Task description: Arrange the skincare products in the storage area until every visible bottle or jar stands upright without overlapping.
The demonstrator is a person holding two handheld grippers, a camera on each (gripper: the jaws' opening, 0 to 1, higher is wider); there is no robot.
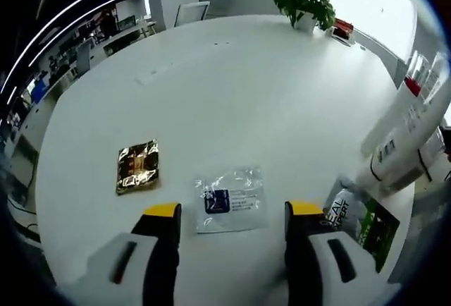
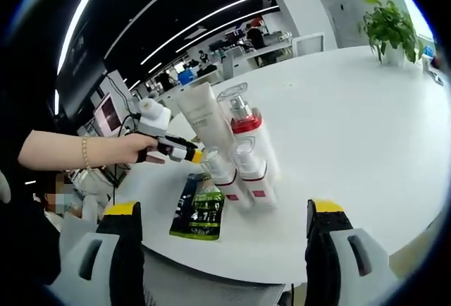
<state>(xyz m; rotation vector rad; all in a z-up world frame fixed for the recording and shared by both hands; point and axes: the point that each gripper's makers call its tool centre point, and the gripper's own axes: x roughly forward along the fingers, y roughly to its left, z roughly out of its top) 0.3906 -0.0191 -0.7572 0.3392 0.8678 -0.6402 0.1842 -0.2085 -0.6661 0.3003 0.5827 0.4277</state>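
Observation:
A cluster of white skincare bottles [image 2: 243, 161] stands near the table edge: a tall white tube [image 2: 203, 114], a pump bottle with a red collar and clear cap [image 2: 246, 124], and two small white bottles [image 2: 223, 173] in front. A green sachet [image 2: 199, 214] lies flat beside them. My right gripper [image 2: 223, 207] is open, short of the cluster. My left gripper [image 1: 233, 211] is open over a clear sachet with a blue label [image 1: 230, 199]. The same bottles [image 1: 400, 144] and green sachet [image 1: 372, 227] sit at its right. A hand holds the left gripper [image 2: 199, 155] just left of the bottles.
A gold foil packet [image 1: 138, 166] lies flat left of the clear sachet. The white round table [image 1: 246, 87] spreads bare beyond. A potted plant [image 1: 304, 1] and a red item [image 1: 343, 28] stand at the far edge. The table edge [image 2: 282, 260] runs close under the right gripper.

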